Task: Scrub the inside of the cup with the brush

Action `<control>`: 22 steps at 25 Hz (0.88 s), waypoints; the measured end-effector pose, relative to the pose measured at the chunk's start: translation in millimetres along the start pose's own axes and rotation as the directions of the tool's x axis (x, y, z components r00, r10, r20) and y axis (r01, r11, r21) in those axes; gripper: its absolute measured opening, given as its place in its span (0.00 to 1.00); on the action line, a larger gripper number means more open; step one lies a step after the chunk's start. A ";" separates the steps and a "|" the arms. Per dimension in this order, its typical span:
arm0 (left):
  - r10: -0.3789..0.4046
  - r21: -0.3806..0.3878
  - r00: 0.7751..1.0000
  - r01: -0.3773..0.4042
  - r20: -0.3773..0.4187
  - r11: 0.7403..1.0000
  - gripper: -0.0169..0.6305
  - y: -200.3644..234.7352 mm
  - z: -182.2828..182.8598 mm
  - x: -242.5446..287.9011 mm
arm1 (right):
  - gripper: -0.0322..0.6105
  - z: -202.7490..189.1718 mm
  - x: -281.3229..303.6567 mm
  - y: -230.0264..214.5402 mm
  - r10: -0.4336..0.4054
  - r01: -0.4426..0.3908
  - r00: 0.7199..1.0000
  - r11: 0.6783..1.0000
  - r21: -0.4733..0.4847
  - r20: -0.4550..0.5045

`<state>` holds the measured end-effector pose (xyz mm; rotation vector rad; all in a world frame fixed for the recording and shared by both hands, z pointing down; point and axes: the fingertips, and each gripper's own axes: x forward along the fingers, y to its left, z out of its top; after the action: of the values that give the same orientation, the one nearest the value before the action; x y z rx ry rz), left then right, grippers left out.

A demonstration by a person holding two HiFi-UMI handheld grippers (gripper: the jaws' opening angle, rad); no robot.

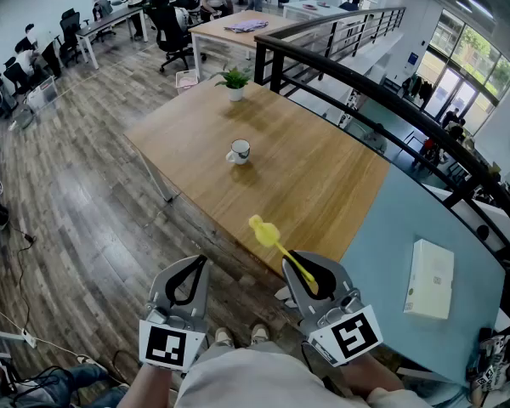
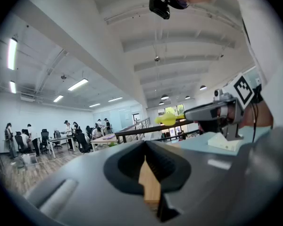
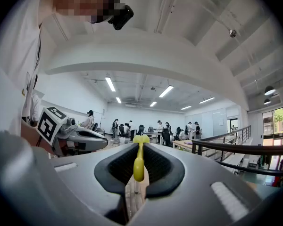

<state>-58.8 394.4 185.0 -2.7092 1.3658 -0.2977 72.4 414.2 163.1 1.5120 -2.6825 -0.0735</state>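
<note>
Over at the far left, people (image 1: pixel 21 58) sit at office desks along the wall, well apart from the work here. Nearer, the person holds the left gripper (image 1: pixel 193 270) low over the wooden floor (image 1: pixel 85 211), its marker cube (image 1: pixel 172 344) close to the body. Its jaws are pressed together with nothing between them (the left gripper view shows the seam closed tight, (image 2: pixel 147 166)).

Out on the wooden desk (image 1: pixel 323 185) the cup (image 1: pixel 239 151) stands upright, white, well apart from both grippers and touched by neither. Beyond it, at the desk's far edge, sits a small potted plant (image 1: pixel 235 81).

To the right of the cup and closer to the person, the brush (image 1: pixel 264 230) juts out over the desk's near edge, yellow head forward, its thin handle running back into the right gripper (image 1: pixel 304 266). That gripper is clamped on the handle; in the right gripper view the yellow shaft (image 3: pixel 138 161) stands pinched between the dark pads (image 3: pixel 158 171), the head pointing away from the camera. From the left gripper view the same yellow head (image 2: pixel 166 119) shows sticking out level from the other gripper's tip.

Further right a white box (image 1: pixel 429 277) lies on a pale blue surface (image 1: pixel 391 228) that adjoins the desk, and a dark railing (image 1: pixel 340 66) curves behind it all.
</note>
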 end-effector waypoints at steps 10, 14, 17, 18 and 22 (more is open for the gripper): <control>0.006 0.016 1.000 -0.006 -0.029 1.000 0.03 3.7 -8.2 -6.0 | 0.10 -1.9 5.1 9.1 -0.002 0.002 1.000 1.000 -0.013 -0.004; 0.002 0.010 0.999 -0.002 -0.036 1.000 0.03 -0.4 -8.6 -7.7 | 0.10 -3.0 1.6 8.2 -0.002 0.002 1.000 1.000 -0.009 -0.014; 0.001 0.012 0.999 0.000 -0.035 1.000 0.03 -6.1 -6.4 -6.3 | 0.10 -4.0 -2.3 4.7 0.001 -0.001 1.000 1.000 -0.007 -0.021; 0.001 0.012 0.999 -0.001 -0.034 1.000 0.03 -8.3 -5.5 -5.6 | 0.10 -4.6 -3.7 3.5 0.004 -0.004 1.000 1.000 -0.005 -0.022; 0.008 0.008 0.999 -0.008 -0.037 1.000 0.03 -17.8 -3.4 -2.0 | 0.10 -5.8 -9.5 -2.0 0.025 -0.025 1.000 1.000 0.002 -0.009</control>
<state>-46.7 406.7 191.1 -2.7044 1.3809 -0.3532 79.5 421.2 168.4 1.4751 -2.6945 -0.0631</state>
